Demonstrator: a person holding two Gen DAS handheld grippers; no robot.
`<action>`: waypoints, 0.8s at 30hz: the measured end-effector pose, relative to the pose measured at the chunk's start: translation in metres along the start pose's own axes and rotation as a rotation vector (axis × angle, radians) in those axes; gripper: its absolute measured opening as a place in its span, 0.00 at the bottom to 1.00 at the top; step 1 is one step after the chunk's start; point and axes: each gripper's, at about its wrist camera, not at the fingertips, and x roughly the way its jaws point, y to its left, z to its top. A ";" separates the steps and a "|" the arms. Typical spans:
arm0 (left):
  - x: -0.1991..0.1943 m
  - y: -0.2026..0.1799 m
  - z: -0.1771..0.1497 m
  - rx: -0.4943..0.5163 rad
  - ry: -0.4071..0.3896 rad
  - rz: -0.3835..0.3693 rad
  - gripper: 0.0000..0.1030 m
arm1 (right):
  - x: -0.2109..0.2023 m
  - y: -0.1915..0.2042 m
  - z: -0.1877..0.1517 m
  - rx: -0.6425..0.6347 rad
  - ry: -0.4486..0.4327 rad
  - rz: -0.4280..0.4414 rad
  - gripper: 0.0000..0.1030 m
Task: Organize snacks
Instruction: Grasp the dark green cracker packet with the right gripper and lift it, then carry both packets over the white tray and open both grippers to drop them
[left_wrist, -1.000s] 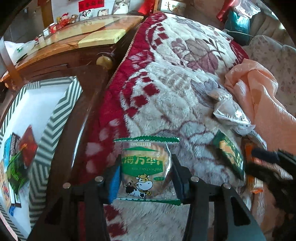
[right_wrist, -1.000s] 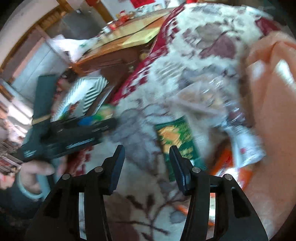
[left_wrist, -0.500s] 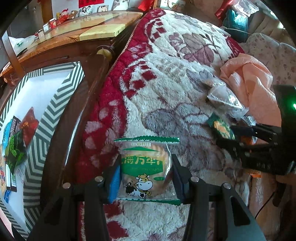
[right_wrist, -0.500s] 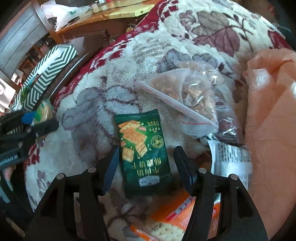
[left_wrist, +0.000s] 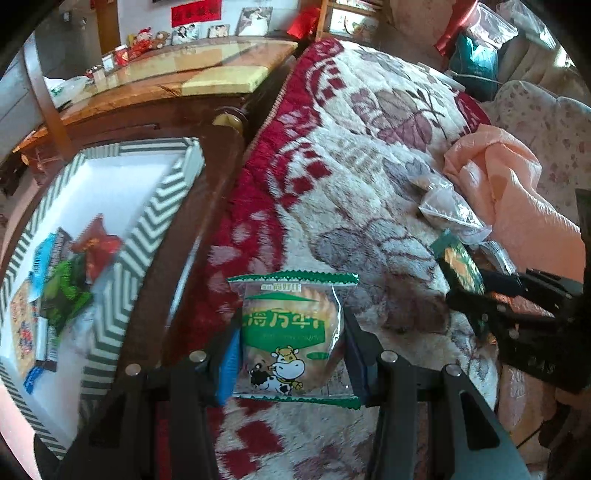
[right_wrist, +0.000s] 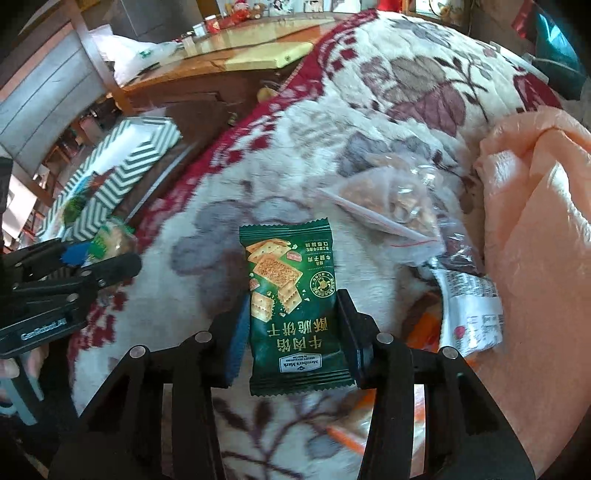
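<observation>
The left claw (left_wrist: 291, 354) is clamped on a clear biscuit packet (left_wrist: 291, 332) with a cartoon cow, held above the blanket (left_wrist: 369, 155) near its red border, where the bed drops to a dark wooden edge (left_wrist: 177, 266). Beyond that edge sits one striped box (left_wrist: 147, 236), open, with room in its white far half; several packets (left_wrist: 70, 277) are heaped at its near end, maybe five, though blur hides the count. The right claw (right_wrist: 291, 332) has just been closing and now presses both sides of one dark green cracker packet (right_wrist: 291, 295) over the blanket. Beside it lie one clear zip bag (right_wrist: 388, 210) of snacks, one white-labelled packet (right_wrist: 472, 310) and an orange wrapper (right_wrist: 424, 332), crowded against a peach cloth (right_wrist: 535, 221). The middle of the blanket is bare.
</observation>
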 end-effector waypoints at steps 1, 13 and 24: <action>-0.002 0.003 -0.001 -0.004 -0.005 0.004 0.50 | 0.000 0.004 0.001 -0.006 0.001 0.001 0.42; -0.031 0.039 -0.008 -0.048 -0.062 0.058 0.50 | 0.001 0.054 0.004 -0.058 -0.002 0.032 0.42; -0.051 0.077 -0.014 -0.107 -0.103 0.100 0.50 | 0.006 0.101 0.015 -0.129 0.011 0.059 0.42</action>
